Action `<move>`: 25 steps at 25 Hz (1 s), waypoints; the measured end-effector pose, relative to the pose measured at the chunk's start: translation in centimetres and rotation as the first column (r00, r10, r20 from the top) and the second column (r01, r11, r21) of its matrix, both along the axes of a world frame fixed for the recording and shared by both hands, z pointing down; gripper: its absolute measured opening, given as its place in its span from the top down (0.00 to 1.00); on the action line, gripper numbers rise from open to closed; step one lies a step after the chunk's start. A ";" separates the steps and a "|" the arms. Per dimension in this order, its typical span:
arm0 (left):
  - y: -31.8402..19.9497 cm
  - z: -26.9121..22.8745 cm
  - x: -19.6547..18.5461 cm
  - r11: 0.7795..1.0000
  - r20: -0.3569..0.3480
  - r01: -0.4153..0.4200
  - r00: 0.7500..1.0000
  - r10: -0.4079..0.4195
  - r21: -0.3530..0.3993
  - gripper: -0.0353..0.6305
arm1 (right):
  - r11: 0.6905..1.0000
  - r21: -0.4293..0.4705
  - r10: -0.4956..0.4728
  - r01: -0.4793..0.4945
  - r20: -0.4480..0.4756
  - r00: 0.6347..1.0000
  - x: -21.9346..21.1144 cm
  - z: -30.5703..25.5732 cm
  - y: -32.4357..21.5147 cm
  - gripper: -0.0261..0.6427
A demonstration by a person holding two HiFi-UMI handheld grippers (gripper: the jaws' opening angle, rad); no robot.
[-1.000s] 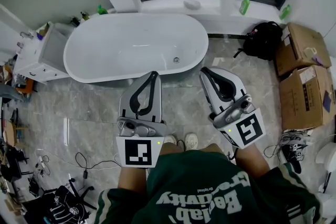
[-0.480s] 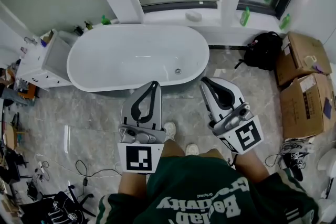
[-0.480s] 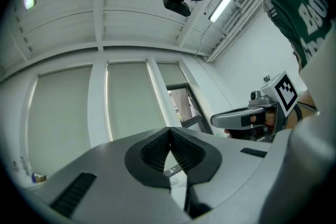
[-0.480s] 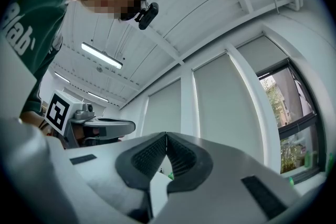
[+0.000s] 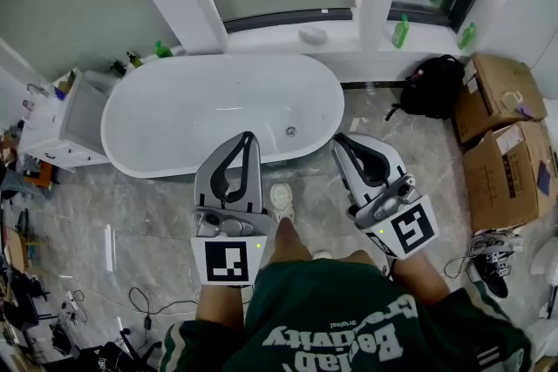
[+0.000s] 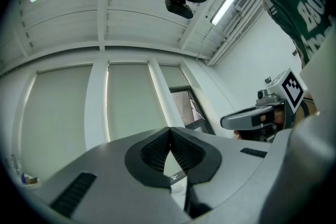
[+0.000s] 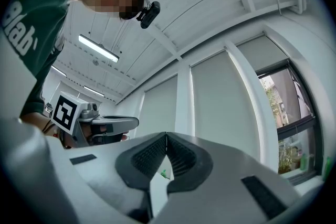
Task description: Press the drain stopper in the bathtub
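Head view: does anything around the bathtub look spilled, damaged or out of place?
Nothing spilled or broken. The bathtub looks empty and intact. Odd for a bathroom: cardboard boxes and a black backpack on the floor at right, loose cables at left.

A glossy white bathtub [image 5: 218,100] is gleaming smooth below the window, its small drain stopper [image 5: 291,131] glinting like polished metal. The grey, stone-look floor [image 5: 148,196] is shining with a slick, veined finish. Brown cardboard boxes [image 5: 506,161] are sitting matt and papery near a black cloth backpack [image 5: 433,87]. The left gripper [image 5: 248,136] and right gripper [image 5: 339,140] are showing matt grey plastic shells, their jaws lined with black ribbed pads [image 6: 155,152] that are looking rubbery. The person's green sweatshirt [image 5: 349,322] is showing as soft cloth.
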State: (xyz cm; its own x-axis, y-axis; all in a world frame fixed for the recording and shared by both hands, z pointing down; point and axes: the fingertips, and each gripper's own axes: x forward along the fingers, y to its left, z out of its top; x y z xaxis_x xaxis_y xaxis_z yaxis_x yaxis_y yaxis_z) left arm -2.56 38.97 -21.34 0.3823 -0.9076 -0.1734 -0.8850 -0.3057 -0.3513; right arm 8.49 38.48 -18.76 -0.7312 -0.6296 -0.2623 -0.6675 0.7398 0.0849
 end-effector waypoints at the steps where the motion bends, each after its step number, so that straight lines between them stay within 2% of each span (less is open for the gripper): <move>1: -1.1 0.0 -0.3 1.000 0.004 -0.010 1.000 0.010 0.006 0.93 | 1.000 -0.007 0.003 -0.003 0.006 1.000 -0.3 0.1 -1.0 0.94; 6: -7.7 0.1 -2.4 1.000 0.034 -0.026 0.999 0.026 0.016 0.93 | 0.999 -0.010 0.045 -0.045 -0.004 0.999 -2.1 0.3 -7.0 0.94; 10: -13.1 1.0 -3.8 0.996 0.057 -0.082 0.995 0.083 -0.015 0.93 | 0.996 -0.033 0.082 -0.083 -0.012 0.997 -3.9 0.9 -12.5 0.94; 15: -18.9 1.4 -5.7 0.989 0.063 -0.147 0.987 0.149 -0.034 0.93 | 0.991 -0.064 0.119 -0.120 -0.031 0.992 -6.6 1.4 -18.5 0.94; 20: -24.7 1.6 -7.8 0.984 0.062 -0.170 0.983 0.172 -0.044 0.93 | 0.986 -0.058 0.153 -0.157 -0.063 0.986 -9.0 1.1 -23.6 0.94; 25: -29.2 3.1 -9.6 0.976 0.065 -0.199 0.977 0.205 -0.089 0.93 | 0.980 -0.070 0.181 -0.187 -0.078 0.980 -11.0 1.7 -27.5 0.94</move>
